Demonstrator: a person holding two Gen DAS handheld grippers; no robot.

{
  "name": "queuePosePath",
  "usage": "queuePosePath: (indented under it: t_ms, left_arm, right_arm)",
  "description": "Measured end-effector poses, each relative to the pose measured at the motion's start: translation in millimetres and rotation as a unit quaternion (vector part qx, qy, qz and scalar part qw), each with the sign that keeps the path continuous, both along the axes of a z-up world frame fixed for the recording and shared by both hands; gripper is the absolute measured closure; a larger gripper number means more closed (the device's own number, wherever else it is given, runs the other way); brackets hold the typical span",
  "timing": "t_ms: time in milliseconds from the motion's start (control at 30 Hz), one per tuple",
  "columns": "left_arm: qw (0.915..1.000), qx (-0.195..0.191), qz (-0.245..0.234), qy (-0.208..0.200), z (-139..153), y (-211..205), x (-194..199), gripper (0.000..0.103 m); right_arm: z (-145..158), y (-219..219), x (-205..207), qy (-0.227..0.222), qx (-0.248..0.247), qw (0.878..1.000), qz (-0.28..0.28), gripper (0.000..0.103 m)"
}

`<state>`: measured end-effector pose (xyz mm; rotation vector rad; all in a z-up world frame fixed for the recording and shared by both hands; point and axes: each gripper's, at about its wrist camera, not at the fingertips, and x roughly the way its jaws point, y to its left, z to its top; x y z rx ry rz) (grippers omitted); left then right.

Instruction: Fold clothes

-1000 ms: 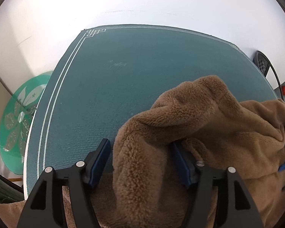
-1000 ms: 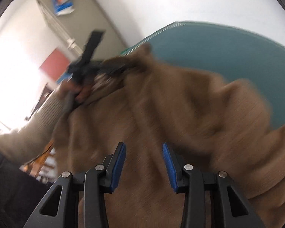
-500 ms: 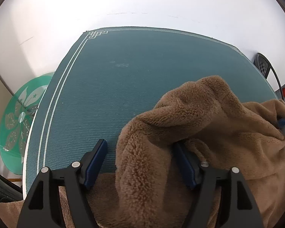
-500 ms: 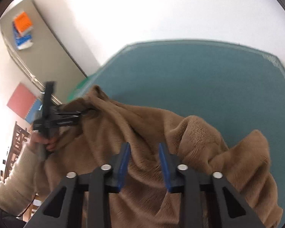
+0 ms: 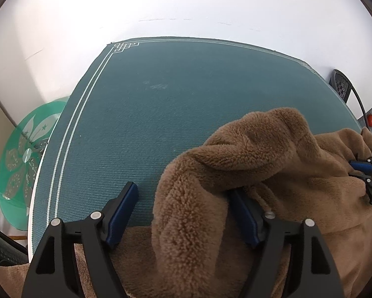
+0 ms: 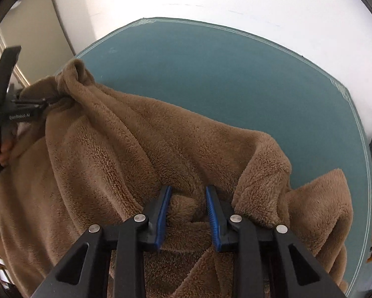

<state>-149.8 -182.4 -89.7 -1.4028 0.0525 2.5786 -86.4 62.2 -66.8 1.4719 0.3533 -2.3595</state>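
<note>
Right gripper [image 6: 188, 196] nipping brown fleece garment [image 6: 141, 146], left gripper [image 5: 183, 208] wide around a fold; teal mat [image 5: 161, 104] bare beyond.

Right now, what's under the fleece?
The teal mat shows bare beyond the brown fleece and runs under it. Anything else beneath is covered by the bunched fabric, so I cannot tell.
</note>
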Motion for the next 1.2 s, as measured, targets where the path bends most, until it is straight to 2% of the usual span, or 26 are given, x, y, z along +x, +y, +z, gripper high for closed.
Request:
queuePosePath:
  t_ms: [100, 167, 233, 300, 367, 433, 500, 600, 767, 867, 967, 1100, 1200]
  left_arm:
    - [1.0000, -0.002, 0.000, -0.001, 0.6, 1.0, 0.9, 0.024]
    - [1.0000, -0.002, 0.000, -0.002, 1.2, 2.4, 1.0, 0.024]
    - [1.0000, 0.004, -0.003, -0.004, 3.5, 2.1, 1.2, 0.034]
    - [0.9999, 0.013, -0.009, -0.005, 7.3, 3.3, 1.6, 0.051]
    - [0.9999, 0.015, -0.005, -0.003, 10.4, 2.7, -0.3, 0.054]
    - [0.9999, 0.016, -0.001, -0.001, 13.6, 2.2, -2.2, 0.054]
    - [0.9998, 0.018, 0.003, 0.002, 16.7, 1.7, -4.1, 0.054]
    - [0.9997, 0.023, 0.011, 0.001, 19.4, -1.3, -7.9, 0.054]
    - [0.9986, 0.039, 0.028, -0.022, 9.4, -3.3, -14.2, 0.054]
    - [0.9985, 0.039, 0.026, -0.027, 5.0, 2.1, -18.2, 0.053]
    - [0.9990, 0.028, 0.022, -0.026, 6.8, 3.9, -18.7, 0.049]
    - [0.9991, 0.024, 0.024, -0.024, 8.8, 2.5, -19.6, 0.044]
    - [0.9991, 0.023, 0.024, -0.024, 9.6, 0.9, -20.5, 0.043]
  right_arm:
    - [3.1, 0.3, 1.0, 0.008, 0.000, 1.000, 0.005, 0.074]
    - [9.0, 4.0, 1.5, 0.012, -0.014, 1.000, 0.004, 0.085]
    - [18.9, 9.3, 0.8, 0.022, -0.031, 0.999, 0.000, 0.088]
    - [44.3, 19.3, -2.6, 0.058, -0.052, 0.997, -0.017, 0.088]
    - [73.5, 26.6, -6.3, 0.104, -0.072, 0.991, -0.033, 0.100]
    - [96.6, 26.6, -11.1, 0.141, -0.084, 0.985, -0.045, 0.100]
    - [106.7, 27.9, -18.4, 0.152, -0.102, 0.982, -0.050, 0.100]
    - [106.4, 40.3, -28.1, 0.143, -0.132, 0.979, -0.061, 0.099]
    - [97.7, 67.4, -42.4, 0.111, -0.163, 0.976, -0.095, 0.099]
    - [76.4, 95.7, -48.9, 0.086, -0.191, 0.973, -0.096, 0.099]
    - [67.4, 91.4, -52.6, 0.066, -0.190, 0.976, -0.081, 0.099]
    - [56.0, 89.2, -42.9, 0.018, -0.179, 0.983, -0.021, 0.099]
    - [53.2, 88.5, -35.8, 0.020, -0.172, 0.985, -0.012, 0.099]
